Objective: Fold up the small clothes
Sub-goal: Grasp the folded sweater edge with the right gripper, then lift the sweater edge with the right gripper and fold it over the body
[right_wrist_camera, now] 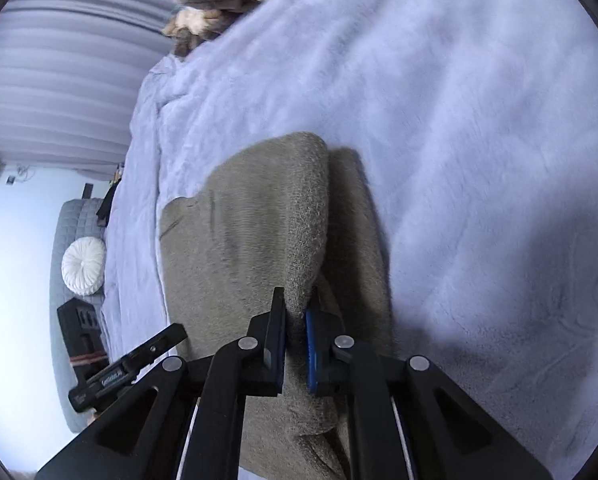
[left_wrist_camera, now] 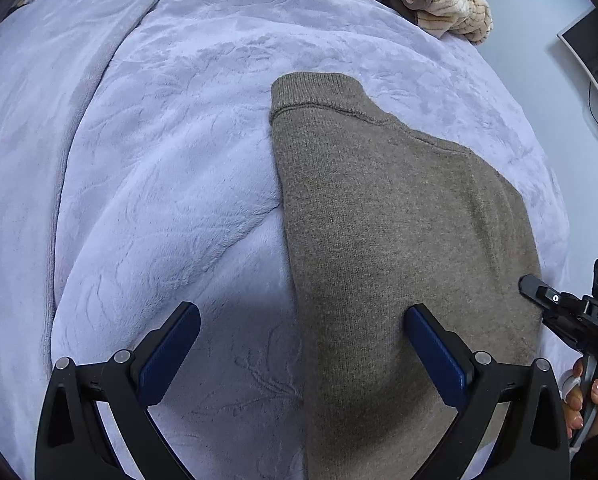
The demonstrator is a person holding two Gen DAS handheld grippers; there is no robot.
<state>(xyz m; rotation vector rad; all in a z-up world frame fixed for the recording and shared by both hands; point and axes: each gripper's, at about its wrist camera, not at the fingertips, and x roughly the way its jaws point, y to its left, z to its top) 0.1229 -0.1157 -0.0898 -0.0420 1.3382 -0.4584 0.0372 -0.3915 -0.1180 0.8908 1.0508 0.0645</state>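
1. My left hand-held gripper (left_wrist_camera: 303,348) hangs released, jaws wide, straddling the left edge of the grey-brown knit garment (left_wrist_camera: 399,240) lying on the lavender bed cover (left_wrist_camera: 159,160).
2. My right hand-held gripper (right_wrist_camera: 297,320) is clenched on a raised fold of that garment (right_wrist_camera: 259,220); I judge a fold-over is in hand, and next the left must pin or pinch its edge.
3. Only the left view shows the ribbed hem lying flat; only the right shows the lifted fold.
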